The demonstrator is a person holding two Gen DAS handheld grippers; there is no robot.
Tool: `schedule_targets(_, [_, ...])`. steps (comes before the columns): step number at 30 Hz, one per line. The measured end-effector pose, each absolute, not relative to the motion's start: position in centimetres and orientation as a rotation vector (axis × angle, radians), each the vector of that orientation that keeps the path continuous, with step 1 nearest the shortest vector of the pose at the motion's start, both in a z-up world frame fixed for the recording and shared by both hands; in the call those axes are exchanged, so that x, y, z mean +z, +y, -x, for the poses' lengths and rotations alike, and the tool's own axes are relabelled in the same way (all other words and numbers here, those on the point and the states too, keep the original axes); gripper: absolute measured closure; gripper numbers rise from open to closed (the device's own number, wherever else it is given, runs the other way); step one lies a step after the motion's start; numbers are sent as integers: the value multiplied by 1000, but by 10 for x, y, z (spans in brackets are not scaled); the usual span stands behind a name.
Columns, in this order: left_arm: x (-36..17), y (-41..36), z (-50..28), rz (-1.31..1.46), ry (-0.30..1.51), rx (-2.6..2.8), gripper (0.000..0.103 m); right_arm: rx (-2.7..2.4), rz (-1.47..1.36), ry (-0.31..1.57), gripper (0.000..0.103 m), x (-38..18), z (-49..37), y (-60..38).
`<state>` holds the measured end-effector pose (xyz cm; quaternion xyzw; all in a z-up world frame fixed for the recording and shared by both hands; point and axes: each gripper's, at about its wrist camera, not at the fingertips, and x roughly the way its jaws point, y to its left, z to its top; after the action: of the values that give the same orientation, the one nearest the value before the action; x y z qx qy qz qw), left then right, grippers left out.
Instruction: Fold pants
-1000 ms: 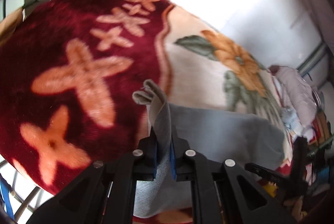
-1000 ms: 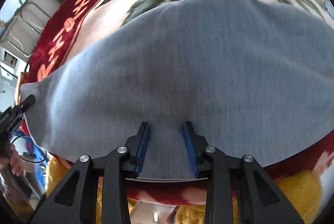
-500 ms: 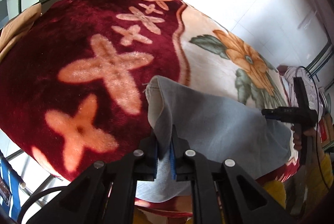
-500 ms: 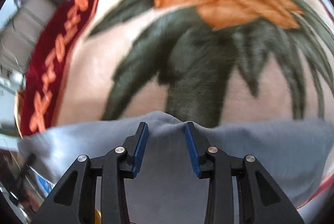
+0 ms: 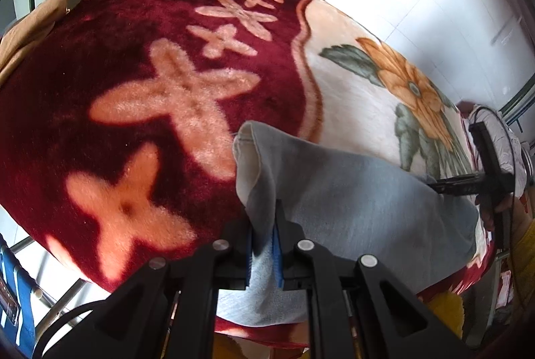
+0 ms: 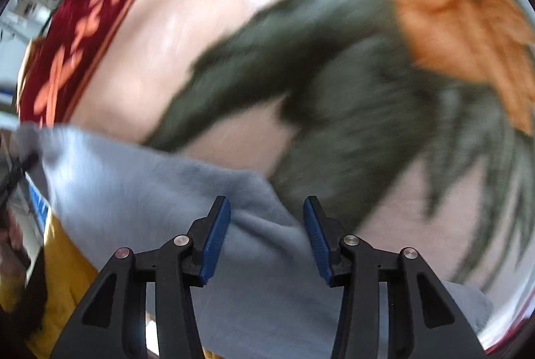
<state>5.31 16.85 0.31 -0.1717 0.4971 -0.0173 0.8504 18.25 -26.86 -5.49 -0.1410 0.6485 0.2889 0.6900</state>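
The grey pants (image 5: pixel 351 191) lie across the lower middle of the left wrist view, spread over a plush blanket (image 5: pixel 133 91) with a deep red border and an orange flower. One end of the cloth rises in a peak at centre frame, pale lining showing, because the left gripper (image 5: pixel 264 245) has it pinched: the blue pads are closed tight on a fold of the fabric, lifting that corner clear of the blanket, likely so it can be carried over for a fold.

Over in the right wrist view, blurred with motion, the pants (image 6: pixel 150 185) fill the lower left, their edge running across the middle of the frame. The right gripper (image 6: pixel 267 225) sits with its jaws wide apart and grips nothing; a ridge of grey cloth lies between and beneath the fingers, so it looks poised at the edge, ready to take hold or pin it down.

At the right edge of the left wrist view that same right gripper shows as a dark frame by the far end of the cloth.
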Motion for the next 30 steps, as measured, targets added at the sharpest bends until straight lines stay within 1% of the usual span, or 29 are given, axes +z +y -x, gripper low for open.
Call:
schedule_targets(2, [4, 167, -53, 348, 1046, -36, 93, 644, 359, 1407, 59, -53, -177, -263])
schedule_targets(3, [4, 166, -54, 340, 1048, -34, 93, 655, 366, 1380, 71, -48, -174, -263])
schedule_targets(4, [3, 166, -54, 336, 1048, -33, 93, 654, 354, 1357, 86, -42, -172, -266])
schedule_targets(6, [2, 165, -55, 337, 1050, -31, 93, 652, 301, 1305, 89, -30, -166, -275])
schedule_targets(10, [0, 168, -53, 353, 1043, -27, 93, 681, 243, 1089, 89, 10, -126, -304])
schedule_targets(13, [-3, 171, -52, 368, 1044, -17, 93, 716, 323, 1032, 89, 15, -86, -304])
schedule_targets(16, [-6, 173, -51, 387, 1045, -5, 92, 733, 423, 1049, 88, -3, -51, -301])
schedule_targets(18, [-8, 173, -50, 399, 1047, 2, 92, 722, 477, 1097, 88, -21, -35, -301])
schedule_targets(21, [-8, 174, -50, 403, 1045, 6, 92, 693, 470, 1154, 87, -39, -24, -307])
schedule_targets(23, [-8, 174, -49, 401, 1044, 5, 92, 691, 421, 1171, 81, -36, -21, -313])
schedule_targets(24, [-8, 174, -49, 402, 1044, 5, 92, 702, 386, 1183, 77, -32, -20, -316])
schedule_targets(25, [-8, 173, -49, 406, 1045, 6, 92, 709, 367, 1188, 75, -29, -22, -318])
schedule_targets(30, [-9, 176, -49, 427, 1041, 2, 92, 740, 243, 1179, 75, 0, -17, -327])
